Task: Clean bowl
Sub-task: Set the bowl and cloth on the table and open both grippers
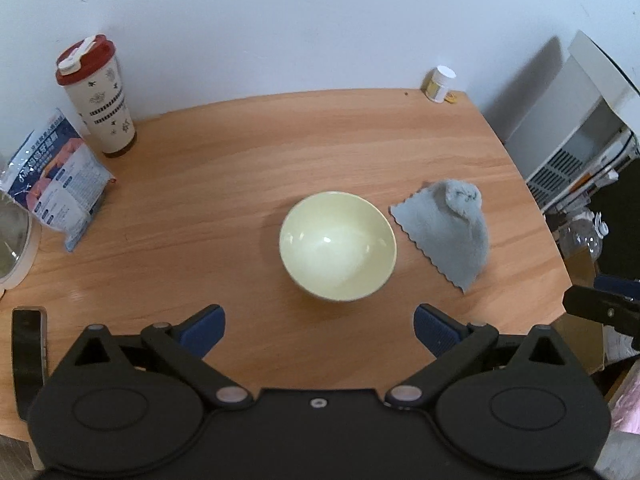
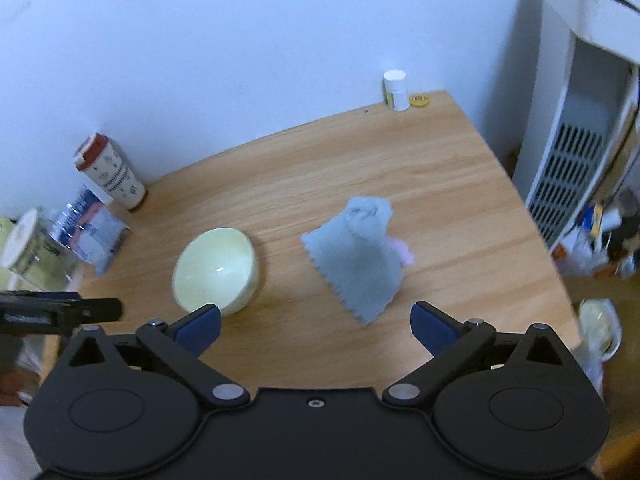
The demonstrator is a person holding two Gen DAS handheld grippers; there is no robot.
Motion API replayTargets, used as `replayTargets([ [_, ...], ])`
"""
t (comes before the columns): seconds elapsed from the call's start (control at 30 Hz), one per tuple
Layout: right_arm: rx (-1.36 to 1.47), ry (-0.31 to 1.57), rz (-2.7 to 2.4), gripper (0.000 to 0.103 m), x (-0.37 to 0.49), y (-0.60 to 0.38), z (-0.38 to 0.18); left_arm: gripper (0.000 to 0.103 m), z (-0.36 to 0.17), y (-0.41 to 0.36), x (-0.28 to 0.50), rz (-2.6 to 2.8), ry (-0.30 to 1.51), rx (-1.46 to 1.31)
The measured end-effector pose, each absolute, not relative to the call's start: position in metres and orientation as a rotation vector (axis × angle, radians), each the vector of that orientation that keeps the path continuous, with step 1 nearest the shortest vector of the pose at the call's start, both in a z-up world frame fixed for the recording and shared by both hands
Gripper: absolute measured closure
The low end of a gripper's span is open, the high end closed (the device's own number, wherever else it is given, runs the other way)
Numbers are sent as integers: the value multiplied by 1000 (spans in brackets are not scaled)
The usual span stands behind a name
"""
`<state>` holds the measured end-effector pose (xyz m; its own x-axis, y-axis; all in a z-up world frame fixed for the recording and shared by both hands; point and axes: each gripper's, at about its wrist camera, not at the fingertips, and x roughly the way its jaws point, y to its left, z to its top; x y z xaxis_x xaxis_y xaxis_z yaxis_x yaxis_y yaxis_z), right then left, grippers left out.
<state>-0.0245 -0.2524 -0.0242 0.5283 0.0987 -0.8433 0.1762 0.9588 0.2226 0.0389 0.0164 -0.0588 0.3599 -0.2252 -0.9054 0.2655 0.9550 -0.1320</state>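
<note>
Table: one bowl, one cloth.

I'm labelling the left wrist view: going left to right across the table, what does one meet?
Blue printed packet → red-lidded tumbler → pale bowl → grey cloth. The small white-capped bottle stands far back, above the cloth, so its place is unclear.

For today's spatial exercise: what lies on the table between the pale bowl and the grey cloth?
Nothing: between the bowl and the grey cloth is only a narrow strip of bare wooden table. The left wrist view shows it best.
</note>
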Motion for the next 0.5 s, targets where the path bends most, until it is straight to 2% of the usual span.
replayTargets([
  [0.5,257,1011,-80,0,-32,-238,-30,1,-58,3,37,-375,1142,47],
])
